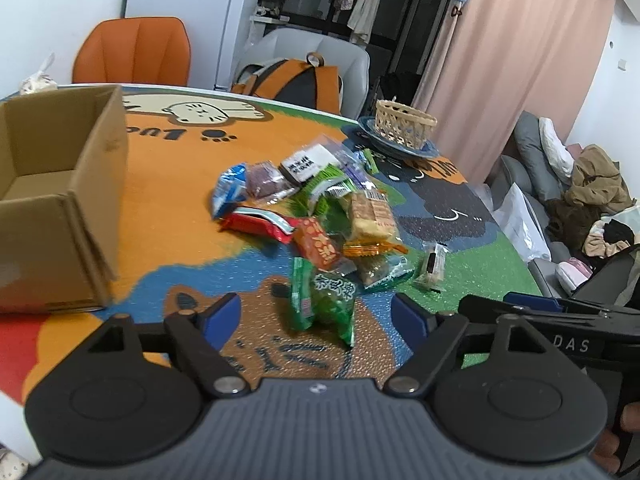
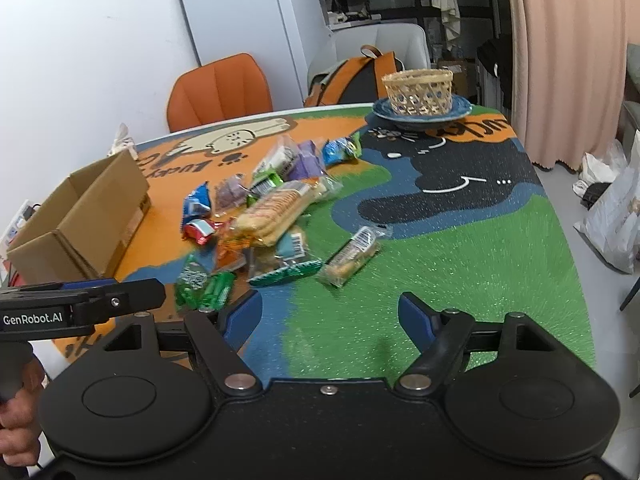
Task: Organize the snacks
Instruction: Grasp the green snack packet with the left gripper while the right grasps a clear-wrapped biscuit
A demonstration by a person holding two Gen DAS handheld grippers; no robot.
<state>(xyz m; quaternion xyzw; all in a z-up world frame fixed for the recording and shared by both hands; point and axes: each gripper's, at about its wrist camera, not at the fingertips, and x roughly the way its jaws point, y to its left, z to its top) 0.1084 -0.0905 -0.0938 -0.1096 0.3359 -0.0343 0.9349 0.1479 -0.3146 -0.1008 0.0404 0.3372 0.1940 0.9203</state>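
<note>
Holding both grippers spread wide, you grip nothing: the left gripper (image 1: 316, 316) frames a green packet (image 1: 332, 300), the snack pile (image 2: 256, 216) sits ahead-left of the right gripper (image 2: 330, 316); the cardboard box (image 1: 60, 200) is cut off.

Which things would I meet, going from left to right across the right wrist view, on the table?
Cardboard box → blue snack packet → long biscuit pack → lone clear-wrapped snack bar → woven basket standing on a blue plate.
</note>
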